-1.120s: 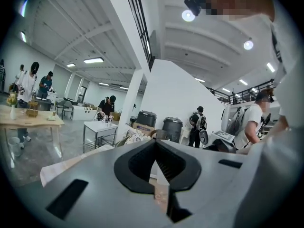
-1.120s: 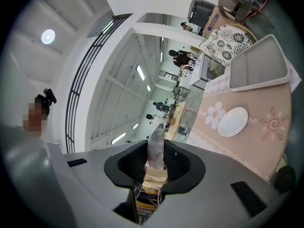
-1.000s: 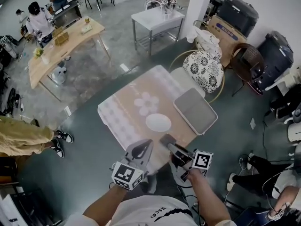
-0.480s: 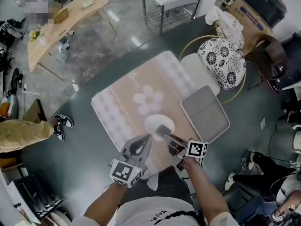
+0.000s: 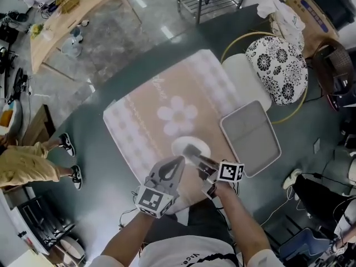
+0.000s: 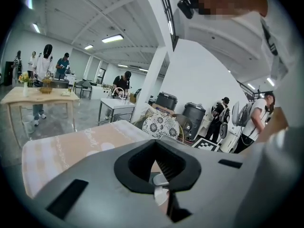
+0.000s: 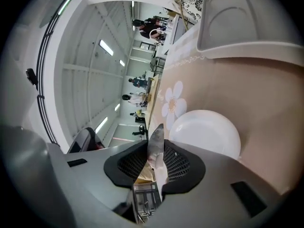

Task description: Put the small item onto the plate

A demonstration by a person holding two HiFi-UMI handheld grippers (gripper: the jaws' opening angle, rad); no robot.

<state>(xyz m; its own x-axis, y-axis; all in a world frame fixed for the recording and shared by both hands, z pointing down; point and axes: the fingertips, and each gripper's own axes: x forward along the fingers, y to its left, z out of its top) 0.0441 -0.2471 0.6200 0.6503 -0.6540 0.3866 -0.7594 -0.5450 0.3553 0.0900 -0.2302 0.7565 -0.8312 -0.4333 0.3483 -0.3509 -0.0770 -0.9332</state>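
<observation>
right tongs pinching a thin silvery small item edge-up at the white plate's near rim, left tongs closed alongside, flower-print cloth covering the tabletop, its cursive lettering unreadable

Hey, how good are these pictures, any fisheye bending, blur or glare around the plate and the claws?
Head view: evenly lit and fairly sharp, though the round white plate looks washed out. Right gripper view: strong fisheye inside a dark round border; plate crisp, the thin silvery item clamped in the right claw soft from closeness. Left gripper view: same bending, left claw blurred.
</observation>
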